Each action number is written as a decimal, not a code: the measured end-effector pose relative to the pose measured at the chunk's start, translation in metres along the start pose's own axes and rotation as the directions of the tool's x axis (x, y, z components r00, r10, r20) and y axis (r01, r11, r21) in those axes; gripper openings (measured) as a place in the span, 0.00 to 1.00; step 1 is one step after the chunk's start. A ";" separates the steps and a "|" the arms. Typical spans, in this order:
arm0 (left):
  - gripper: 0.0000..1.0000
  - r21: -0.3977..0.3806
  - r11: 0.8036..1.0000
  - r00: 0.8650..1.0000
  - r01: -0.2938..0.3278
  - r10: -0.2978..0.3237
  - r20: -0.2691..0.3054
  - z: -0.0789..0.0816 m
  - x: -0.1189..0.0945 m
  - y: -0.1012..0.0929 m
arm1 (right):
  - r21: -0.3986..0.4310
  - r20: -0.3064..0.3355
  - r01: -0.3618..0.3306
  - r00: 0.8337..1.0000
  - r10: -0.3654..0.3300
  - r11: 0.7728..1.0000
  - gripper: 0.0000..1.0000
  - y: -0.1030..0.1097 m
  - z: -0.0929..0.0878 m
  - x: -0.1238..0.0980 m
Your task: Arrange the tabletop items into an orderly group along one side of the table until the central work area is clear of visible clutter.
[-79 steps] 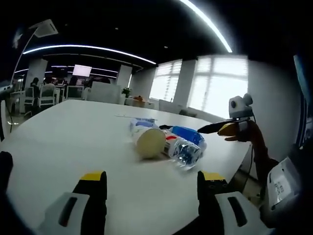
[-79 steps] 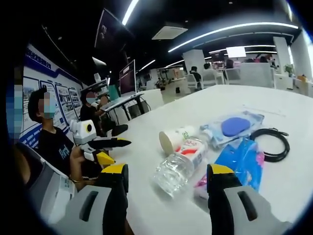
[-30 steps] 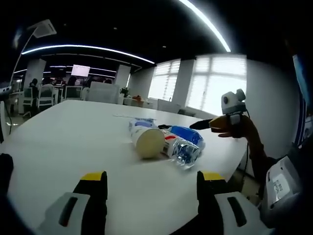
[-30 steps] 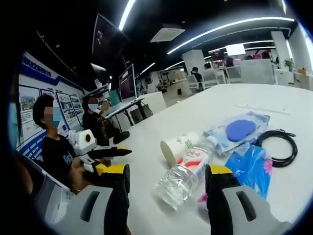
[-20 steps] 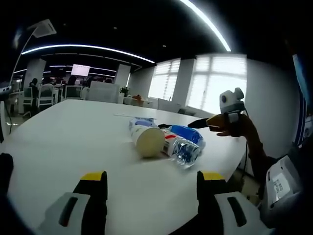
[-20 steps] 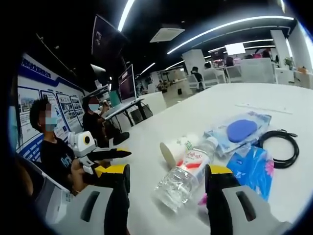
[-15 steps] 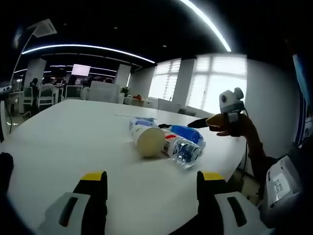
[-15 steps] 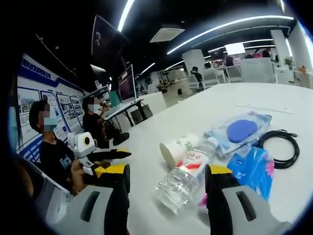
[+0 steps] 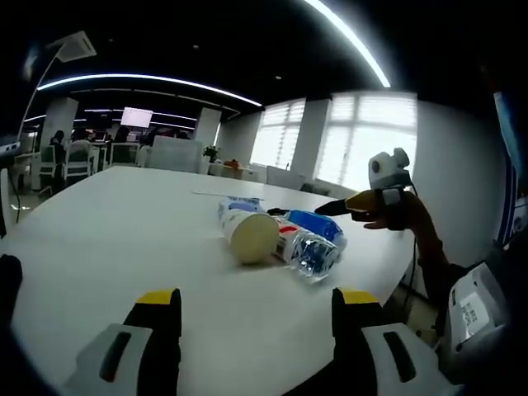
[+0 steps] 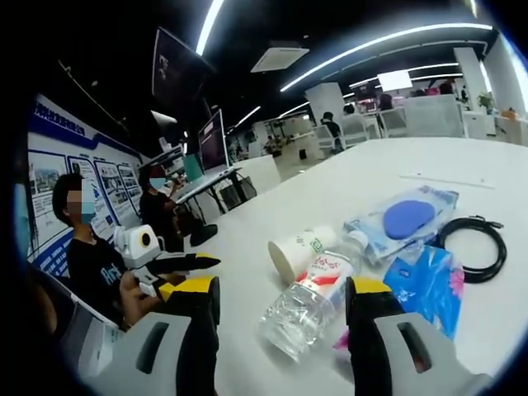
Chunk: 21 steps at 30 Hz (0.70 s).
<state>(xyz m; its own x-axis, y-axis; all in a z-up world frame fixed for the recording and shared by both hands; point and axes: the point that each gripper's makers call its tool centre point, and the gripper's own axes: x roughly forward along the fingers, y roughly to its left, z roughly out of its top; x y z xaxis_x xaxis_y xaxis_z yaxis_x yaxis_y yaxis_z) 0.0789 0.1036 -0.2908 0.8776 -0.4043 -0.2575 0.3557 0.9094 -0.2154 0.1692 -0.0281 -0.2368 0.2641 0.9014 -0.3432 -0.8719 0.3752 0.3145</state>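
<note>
A cluster lies on the white table (image 9: 124, 223): a paper cup (image 9: 252, 237) on its side, a clear plastic bottle (image 9: 309, 250) with a red-and-white label, and a blue packet (image 9: 318, 224). My left gripper (image 9: 257, 318) is open, short of the cluster, holding nothing. In the right gripper view the cup (image 10: 299, 250), the bottle (image 10: 307, 301), a clear pouch with a blue disc (image 10: 402, 219), a blue packet (image 10: 425, 283) and a black coiled cable (image 10: 472, 247) lie ahead. My right gripper (image 10: 280, 309) is open, its jaws either side of the bottle's base, apart from it.
The right gripper (image 9: 363, 205) shows at the table's edge in the left gripper view. The left gripper (image 10: 169, 266) shows in the right gripper view. A seated person (image 10: 157, 210) and desks stand beyond. A thin strip (image 10: 437, 181) lies far back on the table (image 10: 363, 186).
The right gripper has drifted slightly toward the cluster, which sits a bit lower in its view. The items have not moved.
</note>
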 end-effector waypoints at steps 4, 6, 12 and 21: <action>0.73 -0.003 1.000 1.000 0.001 -0.001 -0.001 -0.001 0.000 0.000 | 0.009 0.005 -0.003 1.000 0.003 1.000 0.59 -0.001 0.001 0.001; 0.73 -0.004 1.000 1.000 0.000 0.000 -0.003 -0.001 0.000 0.001 | 0.011 0.002 0.000 1.000 0.000 1.000 0.59 -0.002 0.000 0.002; 0.73 -0.002 1.000 1.000 -0.002 0.002 -0.001 0.000 0.000 0.002 | 0.016 -0.001 0.000 1.000 0.000 1.000 0.58 -0.003 0.000 0.003; 0.73 0.001 1.000 1.000 0.002 -0.002 -0.003 -0.001 0.000 0.001 | 0.032 0.005 -0.008 1.000 0.008 0.999 0.57 -0.003 0.003 0.005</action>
<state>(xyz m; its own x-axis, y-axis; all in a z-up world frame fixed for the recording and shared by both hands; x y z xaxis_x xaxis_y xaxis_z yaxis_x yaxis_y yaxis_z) 0.0792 0.1043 -0.2917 0.8759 -0.4063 -0.2602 0.3578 0.9088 -0.2145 0.1745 -0.0247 -0.2371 0.2596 0.9054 -0.3361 -0.8605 0.3748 0.3450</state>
